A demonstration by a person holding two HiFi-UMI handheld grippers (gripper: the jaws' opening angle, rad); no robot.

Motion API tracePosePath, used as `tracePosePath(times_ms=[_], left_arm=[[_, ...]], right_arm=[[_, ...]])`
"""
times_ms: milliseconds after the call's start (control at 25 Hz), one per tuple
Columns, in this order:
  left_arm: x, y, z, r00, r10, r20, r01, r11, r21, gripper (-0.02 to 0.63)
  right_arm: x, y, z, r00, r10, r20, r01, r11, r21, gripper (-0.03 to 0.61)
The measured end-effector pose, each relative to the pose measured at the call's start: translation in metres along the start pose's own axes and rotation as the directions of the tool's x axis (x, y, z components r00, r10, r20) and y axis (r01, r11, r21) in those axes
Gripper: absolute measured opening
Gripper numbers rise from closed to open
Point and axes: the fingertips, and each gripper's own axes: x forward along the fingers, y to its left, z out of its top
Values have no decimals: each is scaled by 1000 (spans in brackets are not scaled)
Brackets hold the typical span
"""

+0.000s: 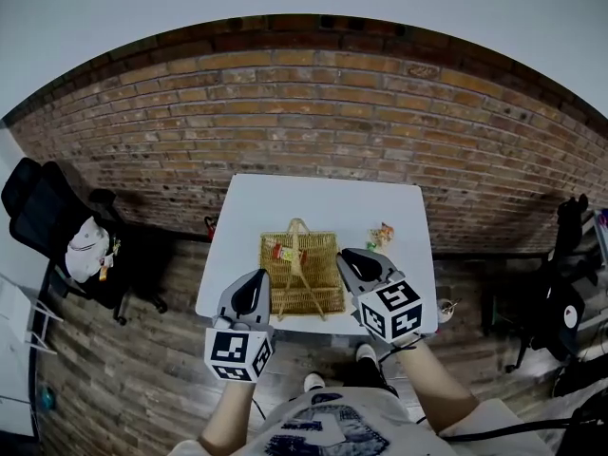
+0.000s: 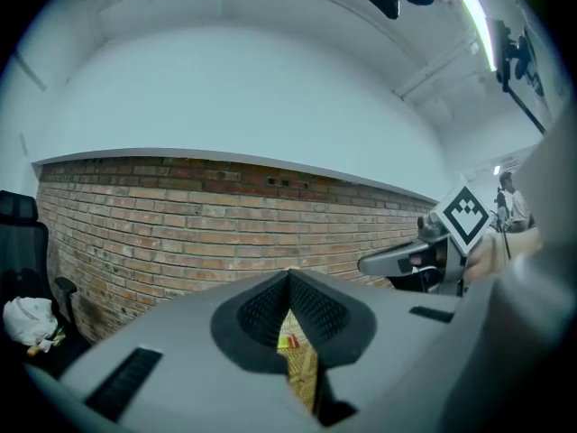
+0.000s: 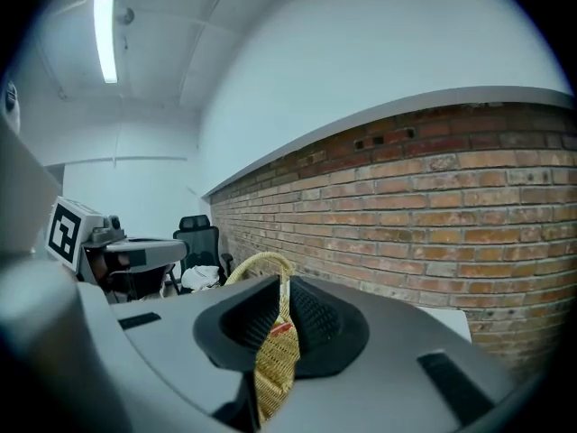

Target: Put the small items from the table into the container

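When looking down from the head view, can count one white table (image 1: 323, 202) against one brick wall (image 1: 313, 112). On the tabletop, one woven basket (image 1: 302, 278) with one hoop handle (image 1: 298, 230), in the middle by the near edge. Inside it, near its far left corner, one red and yellow thing (image 1: 279, 252). Out on the tabletop, near the right edge and just beside the basket, one little heap of small items (image 1: 382, 235), too tiny to count or name.

Two grippers. Left gripper (image 1: 257, 275) at the basket's left rim, tongs shut tip to tip, holding nothing. Right gripper (image 1: 343, 256) at the basket's right rim, tongs almost together with a thin slit left, pinching nothing. Between both pairs of tongs, only a strip of basket seen beyond. Parts of the basket's rims covered by the grippers.

At the left, one black chair (image 1: 43, 212) with one white bag (image 1: 85, 247) on it. At the right, dark shapes, hard to make out. At the bottom, two arms (image 1: 439, 388), cut off by the edge.
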Motion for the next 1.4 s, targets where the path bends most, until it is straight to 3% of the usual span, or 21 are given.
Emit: tracePosePath(times_ms=[640,1400], left_arm=[[-19,-46,-6,997,-71,9,71,997,-14,46],[-17,-59,-12,995,-95,14,95,995,-2,46]], right_arm=[[-79,-7,-6,966,-213,143,205,976,67,20],[-93,-9,-23,965,-229,128,216,971,107,20]])
